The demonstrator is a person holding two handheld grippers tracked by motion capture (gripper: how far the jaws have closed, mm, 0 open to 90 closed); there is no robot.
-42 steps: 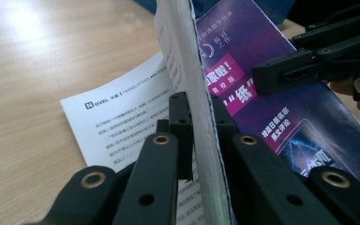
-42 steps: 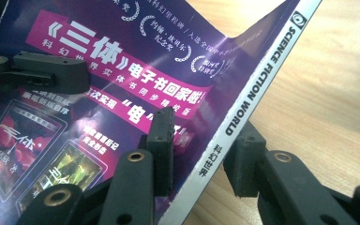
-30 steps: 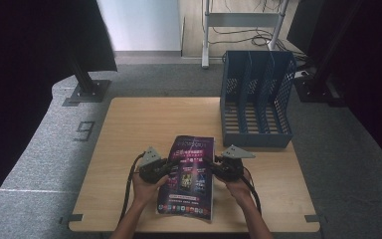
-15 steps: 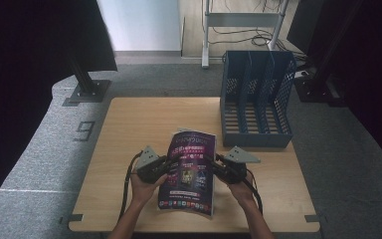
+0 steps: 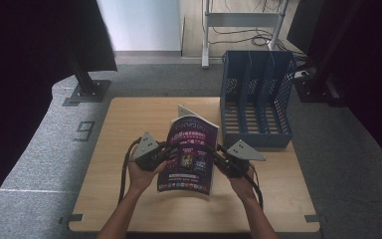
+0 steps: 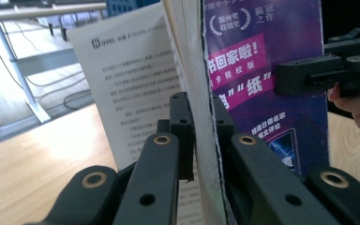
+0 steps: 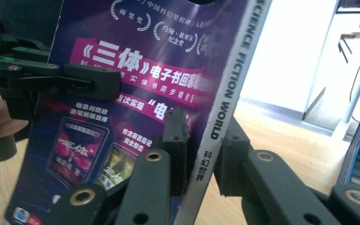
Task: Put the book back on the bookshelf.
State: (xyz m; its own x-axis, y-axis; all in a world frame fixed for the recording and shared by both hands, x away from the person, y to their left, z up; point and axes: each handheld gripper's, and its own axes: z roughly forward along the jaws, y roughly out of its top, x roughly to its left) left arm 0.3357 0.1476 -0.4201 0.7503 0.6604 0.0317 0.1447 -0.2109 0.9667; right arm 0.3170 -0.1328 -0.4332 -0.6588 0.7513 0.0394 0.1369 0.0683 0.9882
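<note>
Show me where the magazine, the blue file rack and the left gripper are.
magazine (image 5: 189,149): high view, purple cover.
blue file rack (image 5: 256,141): high view, front wall.
left gripper (image 6: 200,126): left gripper view, between its fingertips.

The counter (image 5: 129,129) lies bare to the left and along the near edge. On the far right a blue file rack (image 5: 256,97) stands in the way, near the raised magazine (image 5: 189,154), its slots open upward.

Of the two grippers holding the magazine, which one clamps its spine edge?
The right gripper: its jaws close on the bound spine of the magazine, printed SCIENCE FICTION WORLD. The left gripper clamps the opposite edge, where loose page ends show.
</note>
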